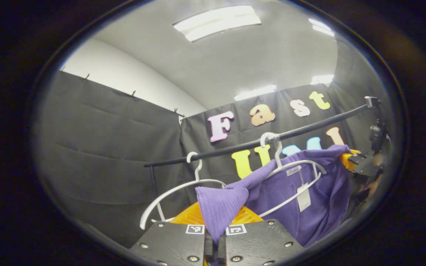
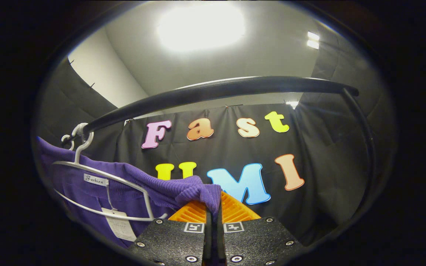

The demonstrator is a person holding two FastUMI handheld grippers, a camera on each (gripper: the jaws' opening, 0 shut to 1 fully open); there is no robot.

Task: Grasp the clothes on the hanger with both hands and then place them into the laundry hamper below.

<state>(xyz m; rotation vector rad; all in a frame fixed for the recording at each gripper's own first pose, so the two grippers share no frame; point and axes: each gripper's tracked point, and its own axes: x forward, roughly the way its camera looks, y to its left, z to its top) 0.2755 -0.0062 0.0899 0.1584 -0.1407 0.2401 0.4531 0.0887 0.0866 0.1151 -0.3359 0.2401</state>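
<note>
Overhead, a rail [image 2: 213,90] carries two hangers [image 1: 183,188] behind the garment [image 1: 309,192].

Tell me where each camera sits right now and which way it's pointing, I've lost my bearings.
Left gripper view: rides on the left gripper, tilted upward toward the rail and ceiling; its own fingers at the bottom pinch a fold of the purple garment; an empty white hanger hangs beside it; the right gripper shows far right.
Right gripper view: rides on the right gripper, looking up under the rail; its own fingers clamp the purple garment.
Shared: the rail, the purple garment and its hanger, the booth wall.
</note>
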